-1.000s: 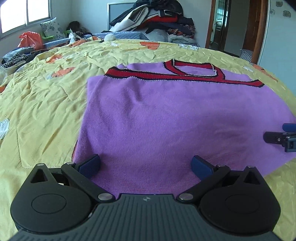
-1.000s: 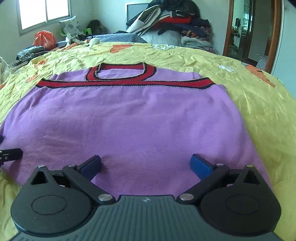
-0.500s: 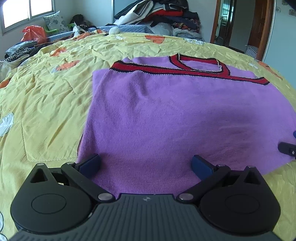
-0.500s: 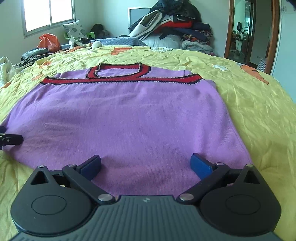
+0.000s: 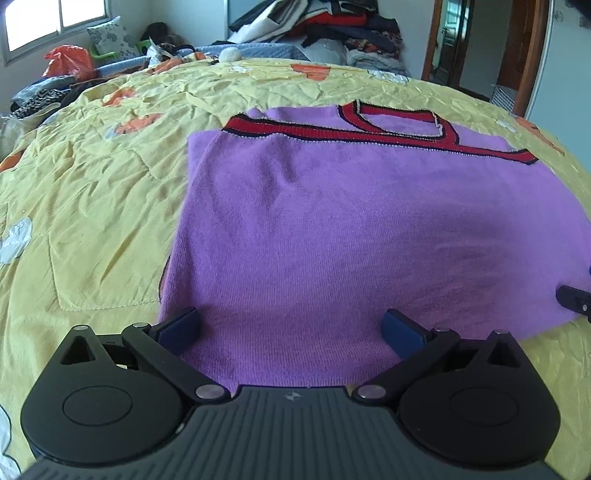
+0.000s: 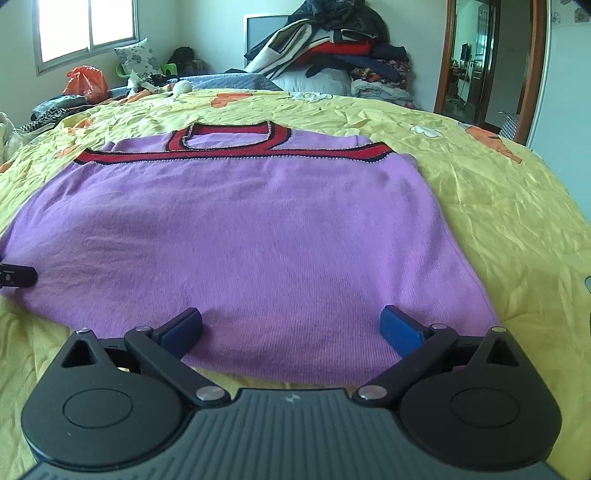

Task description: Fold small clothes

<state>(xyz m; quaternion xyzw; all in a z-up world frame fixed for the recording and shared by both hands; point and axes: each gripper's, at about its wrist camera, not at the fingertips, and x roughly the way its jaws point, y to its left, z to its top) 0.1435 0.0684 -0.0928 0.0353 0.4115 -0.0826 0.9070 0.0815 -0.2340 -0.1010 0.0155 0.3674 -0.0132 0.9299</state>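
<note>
Bedspread (image 5: 110, 192) in yellow lies wide and free on the left of the purple garment (image 5: 351, 229) and also on its right, so both side edges have open room. The garment lies flat on the bed, its near hem close to both tools, its red trim (image 6: 236, 151) at the far edge.

The left tool (image 5: 290, 326) sits low over the near left part of the hem, with its blue fingers (image 5: 179, 326) wide apart and nothing between them. The right tool (image 6: 290, 326) is over the near right part of the hem, fingers (image 6: 400, 328) also spread wide and empty. Each tool shows a dark tip at the border of the other view.

The bedspread is wrinkled, with orange and white patches. At the far side stands a pile of clothes (image 6: 332, 48); a window (image 6: 86, 27) is far left and a wooden door frame (image 6: 535, 70) far right.
</note>
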